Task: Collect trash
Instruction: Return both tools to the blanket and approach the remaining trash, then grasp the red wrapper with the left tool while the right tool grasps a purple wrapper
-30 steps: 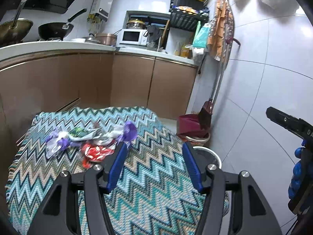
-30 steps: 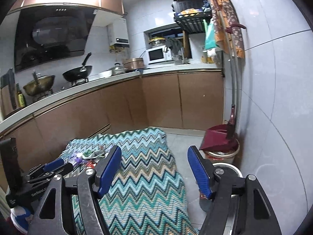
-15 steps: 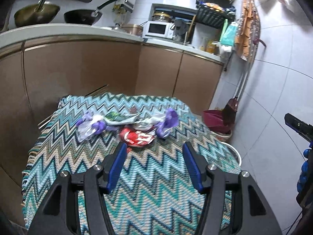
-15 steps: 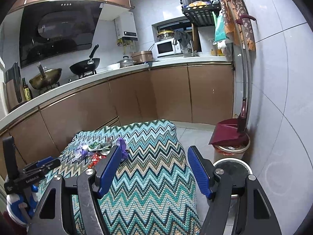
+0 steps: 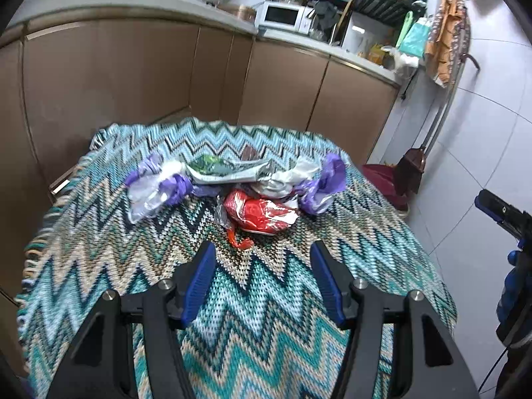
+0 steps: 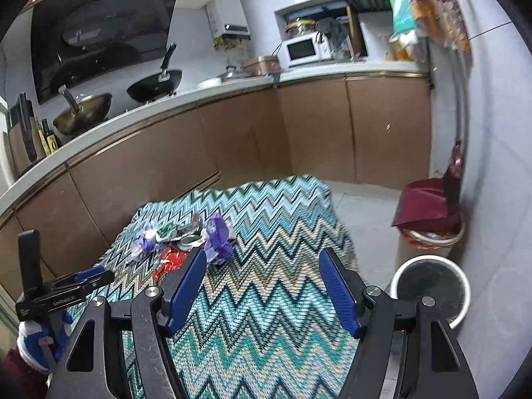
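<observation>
Progress: nothing collected yet, as far as I can judge; every wrapper I see lies on the surface [image 5: 272,302], which is covered by a zigzag-knit cloth.
Trash: a huddle toward the far edge of the surface: red foil wrapper [image 5: 262,214] nearest me, green-and-silver wrapper [image 5: 226,170] behind it, purple-and-silver wrapper [image 5: 156,188] toward the far-left corner, another purple wrapper [image 5: 324,183] on the right.
Left gripper [image 5: 262,259]: spread wide, holding nothing, poised just short of the red foil wrapper.
Right gripper [image 6: 262,266]: also spread and empty, further back over the near part of the surface.
Bin: white round bin [image 6: 430,291] on the floor off the right edge; I cannot see any trash inside it.
Left to do: pick up each wrapper and carry it across to the bin; I judge the red one comes first.
</observation>
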A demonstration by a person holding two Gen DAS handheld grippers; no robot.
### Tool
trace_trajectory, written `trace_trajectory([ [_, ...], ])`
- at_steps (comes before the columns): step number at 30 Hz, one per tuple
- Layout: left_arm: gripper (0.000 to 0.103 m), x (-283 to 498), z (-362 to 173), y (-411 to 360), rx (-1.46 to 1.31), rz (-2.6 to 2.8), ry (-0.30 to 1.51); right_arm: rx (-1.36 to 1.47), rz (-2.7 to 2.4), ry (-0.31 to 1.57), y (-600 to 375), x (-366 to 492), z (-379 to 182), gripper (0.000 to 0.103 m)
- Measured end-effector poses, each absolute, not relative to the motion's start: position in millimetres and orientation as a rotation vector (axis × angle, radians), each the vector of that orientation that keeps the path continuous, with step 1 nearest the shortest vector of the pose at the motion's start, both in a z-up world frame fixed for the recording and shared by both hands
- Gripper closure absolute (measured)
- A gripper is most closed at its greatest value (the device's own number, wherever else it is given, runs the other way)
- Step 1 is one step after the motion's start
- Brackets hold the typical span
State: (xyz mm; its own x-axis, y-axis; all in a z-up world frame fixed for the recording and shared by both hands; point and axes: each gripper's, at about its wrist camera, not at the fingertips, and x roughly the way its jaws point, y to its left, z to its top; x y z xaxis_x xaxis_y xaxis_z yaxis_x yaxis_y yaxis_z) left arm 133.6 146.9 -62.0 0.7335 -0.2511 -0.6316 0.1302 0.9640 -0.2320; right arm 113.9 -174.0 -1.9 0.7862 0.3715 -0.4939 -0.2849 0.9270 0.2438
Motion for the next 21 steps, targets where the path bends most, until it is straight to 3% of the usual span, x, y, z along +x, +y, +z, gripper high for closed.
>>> trace_trajectory([
  [21,0.049,244.7,-102.5,144.3,-0.166,-0.323,0.784,0.097,0.547,0.733,-90.4,244.5,-73.1,0.035],
])
